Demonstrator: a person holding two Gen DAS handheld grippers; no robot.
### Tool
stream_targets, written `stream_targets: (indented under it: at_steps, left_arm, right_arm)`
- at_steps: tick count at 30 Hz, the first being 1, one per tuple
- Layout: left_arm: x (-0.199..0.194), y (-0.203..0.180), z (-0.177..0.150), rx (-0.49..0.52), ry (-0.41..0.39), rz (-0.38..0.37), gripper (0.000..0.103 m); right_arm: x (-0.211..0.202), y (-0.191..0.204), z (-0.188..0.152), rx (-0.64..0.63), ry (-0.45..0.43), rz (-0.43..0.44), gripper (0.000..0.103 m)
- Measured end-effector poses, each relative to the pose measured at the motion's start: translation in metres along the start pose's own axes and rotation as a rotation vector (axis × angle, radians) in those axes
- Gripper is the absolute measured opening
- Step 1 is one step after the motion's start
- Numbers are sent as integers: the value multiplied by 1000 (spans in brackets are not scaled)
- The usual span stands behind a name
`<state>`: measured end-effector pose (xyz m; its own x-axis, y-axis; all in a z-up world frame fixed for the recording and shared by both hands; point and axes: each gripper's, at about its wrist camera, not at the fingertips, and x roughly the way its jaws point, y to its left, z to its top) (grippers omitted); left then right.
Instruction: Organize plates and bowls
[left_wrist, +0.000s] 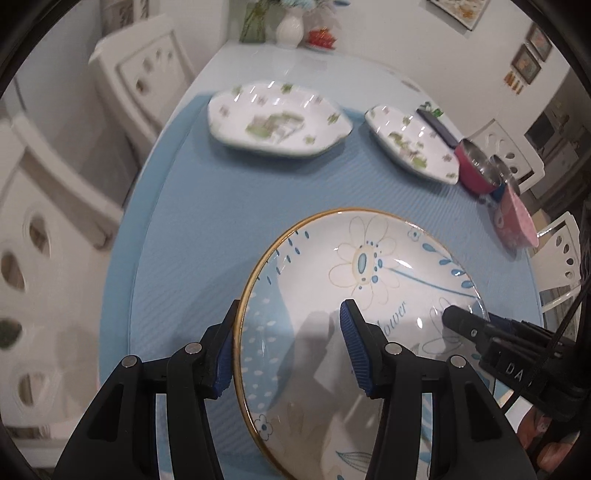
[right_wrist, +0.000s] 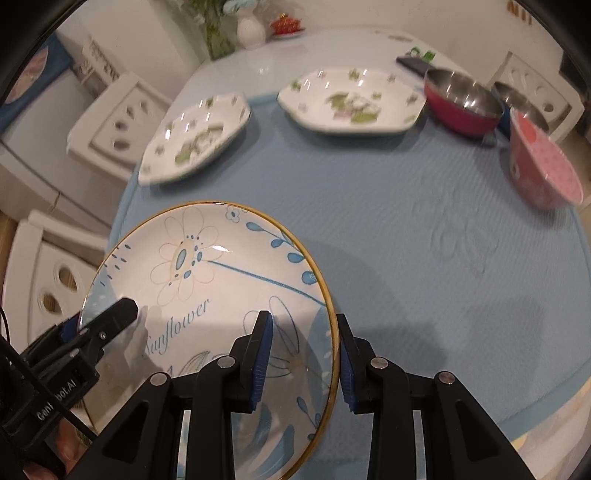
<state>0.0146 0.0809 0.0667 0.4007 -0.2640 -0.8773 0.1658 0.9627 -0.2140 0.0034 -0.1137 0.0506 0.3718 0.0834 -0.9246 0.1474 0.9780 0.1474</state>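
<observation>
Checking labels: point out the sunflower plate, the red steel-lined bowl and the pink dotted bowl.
sunflower plate (right_wrist: 192, 266), right wrist view, on the painted flower at its centre.
red steel-lined bowl (right_wrist: 461, 110), right wrist view, on its red outer wall.
pink dotted bowl (right_wrist: 543, 166), right wrist view, on its dotted inside wall.

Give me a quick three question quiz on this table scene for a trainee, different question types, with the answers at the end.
1. True or false: both grippers grip the sunflower plate at opposite rims.
2. How many green-patterned plates sit on the blue mat?
3. Multiple choice: the pink bowl is A) upright, B) tilted, C) upside down.

Key
1. True: the left gripper straddles one rim, the right gripper the other.
2. Two: the far plate and the near plate.
3. B.
</observation>
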Motion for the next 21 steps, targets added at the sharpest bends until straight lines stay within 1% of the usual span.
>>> stream_targets:
  at_steps: [5, 9, 12, 16, 18, 21]
  left_arm:
    - [16, 12, -26, -27, 48, 26, 48]
    - [25, 16, -40, -46, 72, 14, 48]
    - [28, 12, -44, -29, 80, 4, 48]
    - [29, 4, -48, 20, 63, 12, 48]
    - [28, 3, -48, 44, 57, 20, 48]
    - [25, 5, -49, 51, 51, 23, 48]
  right_arm:
    - [21, 10, -23, -39, 53, -19, 32]
    - [29, 9, -31, -44, 89, -35, 32]
    - [28, 9, -33, -44, 91, -50, 32]
    - [31, 8, -33, -53, 106, -68, 32]
    - [30, 7, -32, -63, 104, -65, 31]
    - [27, 8, -31, -71, 94, -54, 31]
